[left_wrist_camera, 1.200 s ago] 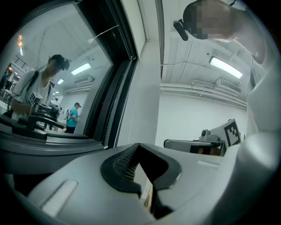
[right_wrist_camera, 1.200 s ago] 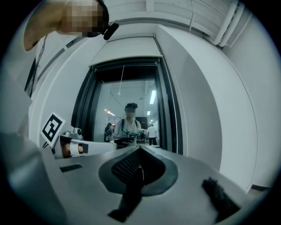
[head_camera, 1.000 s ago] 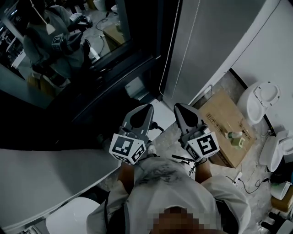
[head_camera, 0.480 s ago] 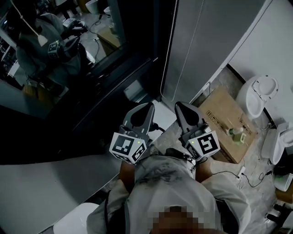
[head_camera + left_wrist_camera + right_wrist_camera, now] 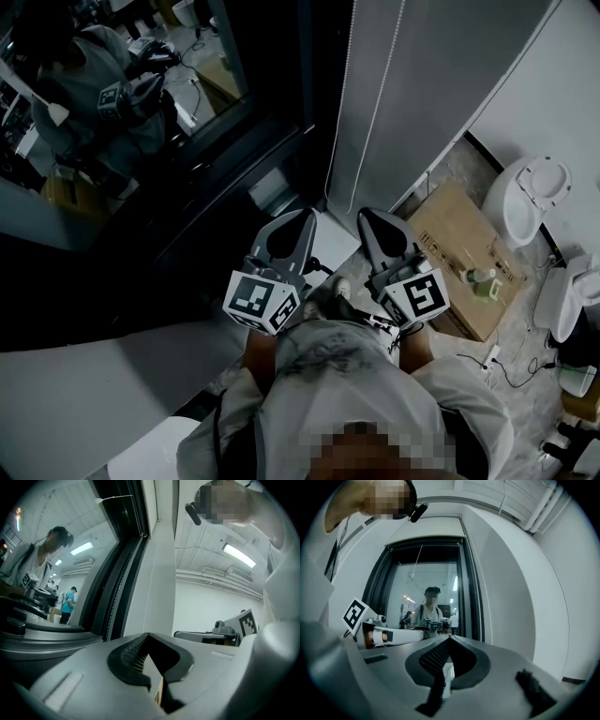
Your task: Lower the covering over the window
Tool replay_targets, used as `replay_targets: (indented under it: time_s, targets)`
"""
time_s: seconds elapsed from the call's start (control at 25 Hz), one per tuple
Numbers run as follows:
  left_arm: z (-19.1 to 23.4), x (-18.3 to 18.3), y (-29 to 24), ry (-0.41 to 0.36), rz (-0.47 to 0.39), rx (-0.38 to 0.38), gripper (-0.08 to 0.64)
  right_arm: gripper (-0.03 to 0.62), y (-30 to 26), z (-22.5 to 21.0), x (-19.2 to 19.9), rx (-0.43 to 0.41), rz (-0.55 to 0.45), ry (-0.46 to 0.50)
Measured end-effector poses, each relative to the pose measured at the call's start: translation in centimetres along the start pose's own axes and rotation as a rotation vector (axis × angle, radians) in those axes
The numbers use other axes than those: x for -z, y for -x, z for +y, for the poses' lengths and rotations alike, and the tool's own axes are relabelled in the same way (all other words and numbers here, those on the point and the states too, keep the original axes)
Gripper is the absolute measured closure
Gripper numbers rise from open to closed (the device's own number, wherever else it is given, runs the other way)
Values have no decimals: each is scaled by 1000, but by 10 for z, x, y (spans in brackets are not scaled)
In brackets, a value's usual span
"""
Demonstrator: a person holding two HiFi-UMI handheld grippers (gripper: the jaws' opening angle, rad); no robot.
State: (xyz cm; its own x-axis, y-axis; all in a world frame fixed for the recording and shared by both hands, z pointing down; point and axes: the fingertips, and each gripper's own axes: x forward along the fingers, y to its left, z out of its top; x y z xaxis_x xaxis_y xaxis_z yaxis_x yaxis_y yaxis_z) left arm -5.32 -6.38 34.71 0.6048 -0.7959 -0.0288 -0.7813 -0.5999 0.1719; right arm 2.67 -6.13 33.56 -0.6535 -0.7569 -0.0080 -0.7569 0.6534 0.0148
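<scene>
My left gripper (image 5: 303, 217) and right gripper (image 5: 365, 215) are both closed and empty, held level side by side, facing the bare, dark window (image 5: 187, 112). Its covering is out of view. I judge I should open one gripper, clamp the bead chain (image 5: 381, 103) beside the frame, and pull down steadily.

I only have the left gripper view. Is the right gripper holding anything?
Observer: No. The right gripper is shut, with nothing between its jaws.
Operator: Any chain within sight?
Observer: Yes, two bead chains hang right of the dark window frame, against a grey panel.
Operator: Anything down by the feet?
Observer: A cardboard box lies on the floor, to the right of the right gripper.
</scene>
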Motion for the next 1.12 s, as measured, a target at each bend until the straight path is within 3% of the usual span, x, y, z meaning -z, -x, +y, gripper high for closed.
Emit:
replay_targets:
  time_s: [1.12]
  targets:
    - [28,-2,-97,-69,3,-63,540,575,-30,-59,10,-69,8,-11]
